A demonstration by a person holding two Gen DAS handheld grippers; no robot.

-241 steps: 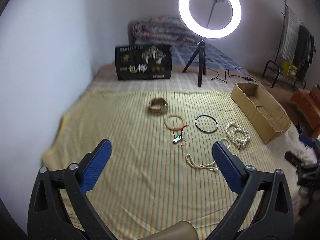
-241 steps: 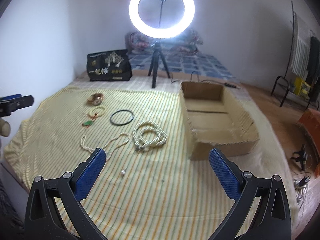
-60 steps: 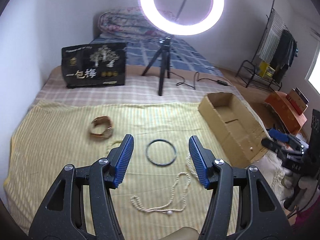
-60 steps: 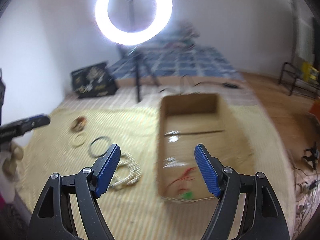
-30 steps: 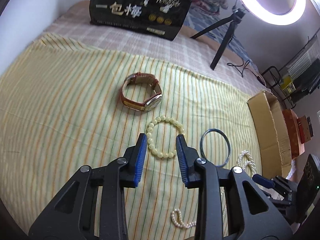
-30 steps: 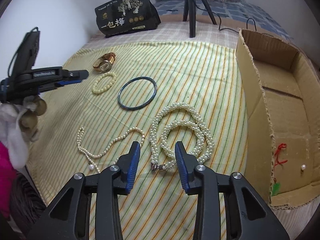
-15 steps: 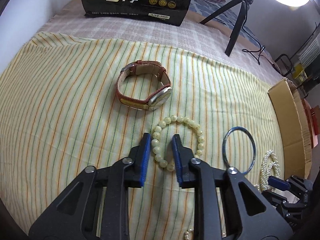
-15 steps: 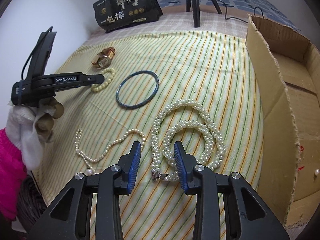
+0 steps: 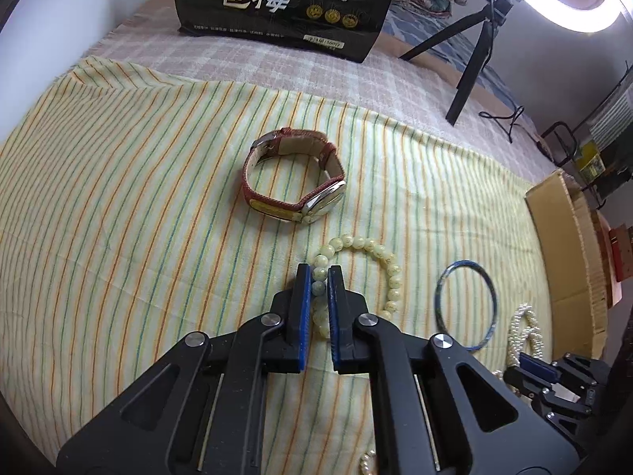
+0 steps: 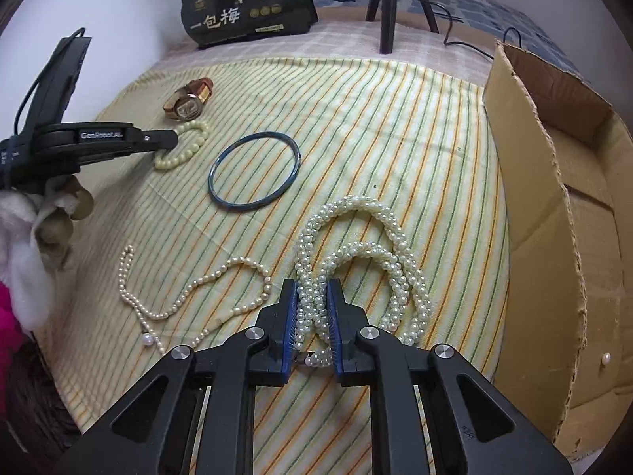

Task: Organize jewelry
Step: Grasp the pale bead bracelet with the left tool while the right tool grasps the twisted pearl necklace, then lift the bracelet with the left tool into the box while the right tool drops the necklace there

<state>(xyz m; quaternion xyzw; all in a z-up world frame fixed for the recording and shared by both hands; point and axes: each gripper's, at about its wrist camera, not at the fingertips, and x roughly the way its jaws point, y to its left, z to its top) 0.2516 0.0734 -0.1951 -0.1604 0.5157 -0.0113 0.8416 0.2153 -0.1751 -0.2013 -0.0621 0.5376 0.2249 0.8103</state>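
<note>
Now, step: picking up two pieces from the striped cloth [image 9: 118, 213].
Left gripper [image 9: 316, 283]: clamped on the pale bead bracelet [image 9: 389, 267], near the watch [image 9: 292, 182].
Right gripper [image 10: 311, 293]: closing around the multi-strand pearl necklace [image 10: 356, 253].
Next: lift both clear, carry to the box.
Cardboard box [image 10: 554, 213]: holds a loose pearl [image 10: 605, 357].

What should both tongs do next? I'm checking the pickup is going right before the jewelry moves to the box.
Probably lift both straight up a little. The left tongs are shut on the bead bracelet, and the right tongs, closing, already have the thick pearl necklace between the pads. Both pieces lie on the striped cloth, and the cardboard box waits alongside.
</note>
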